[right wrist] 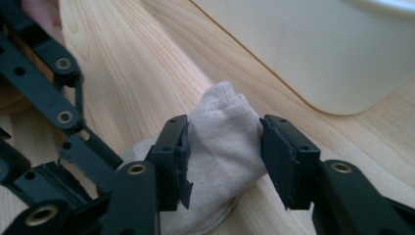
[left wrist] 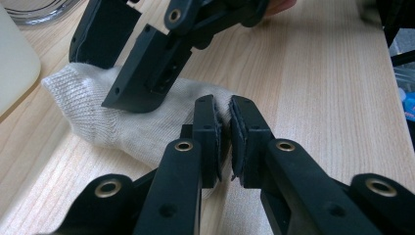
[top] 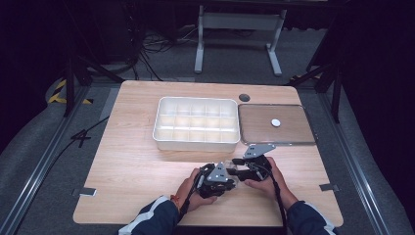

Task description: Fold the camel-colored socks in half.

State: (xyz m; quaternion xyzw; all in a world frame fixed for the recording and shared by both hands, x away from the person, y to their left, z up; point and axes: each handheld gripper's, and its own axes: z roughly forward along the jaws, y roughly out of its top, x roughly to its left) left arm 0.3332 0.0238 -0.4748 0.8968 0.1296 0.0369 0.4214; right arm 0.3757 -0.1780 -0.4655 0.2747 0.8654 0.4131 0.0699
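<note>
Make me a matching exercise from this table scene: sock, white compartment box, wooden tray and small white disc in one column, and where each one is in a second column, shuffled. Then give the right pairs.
Things:
1. sock
2. white compartment box
3. wooden tray
4. small white disc

Places:
A. lying on the tray
B. at the table's right side, beside the box
C. near the front edge, between the jaws of both grippers
D. in the middle of the table, left of the tray

Pairs: 1-C, 2-D, 3-B, 4-A
</note>
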